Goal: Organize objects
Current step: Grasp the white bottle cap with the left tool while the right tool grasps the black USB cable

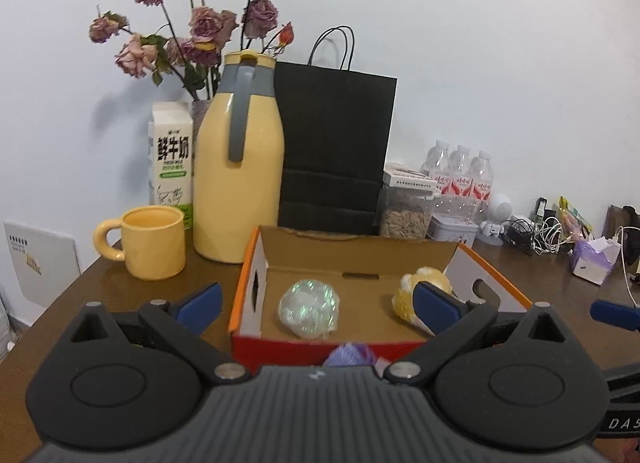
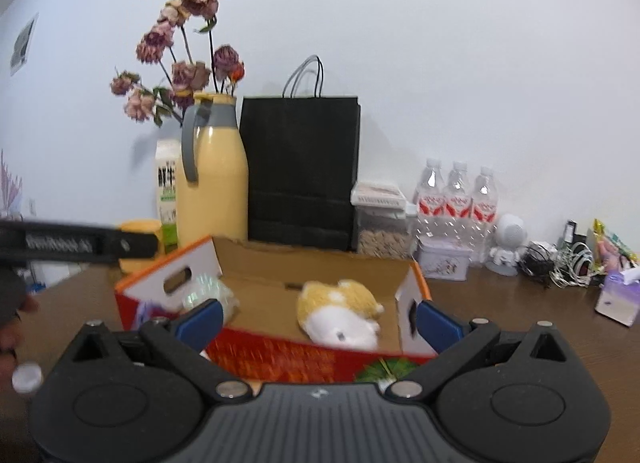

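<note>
Both tools stand with their blue-padded jaws spread wide and nothing between them: the left gripper [image 1: 318,303] and the right gripper [image 2: 318,321] each hover at the near edge of a dark brown wooden table [image 1: 120,283] set against a plain white wall [image 1: 480,43].

Just ahead lies one open cardboard box with red and orange outer walls [image 1: 328,253]. Inside it rest two things, apart from each other: one iridescent crinkled plastic ball [image 1: 308,309] toward the left and one yellow-and-white plush toy [image 2: 340,313] toward the right.

Left of the box stands one yellow ceramic mug [image 1: 150,241]. Behind it are one yellow thermos jug with a grey handle [image 1: 238,171], one milk carton [image 1: 170,161], one black paper bag [image 1: 334,151] and dried pink roses [image 1: 200,31]. Farther right are one clear jar of seeds [image 1: 406,207], three water bottles [image 1: 460,175], one small white robot figure [image 1: 496,219], tangled cables [image 1: 536,233] and one tissue pack [image 1: 592,259].
</note>
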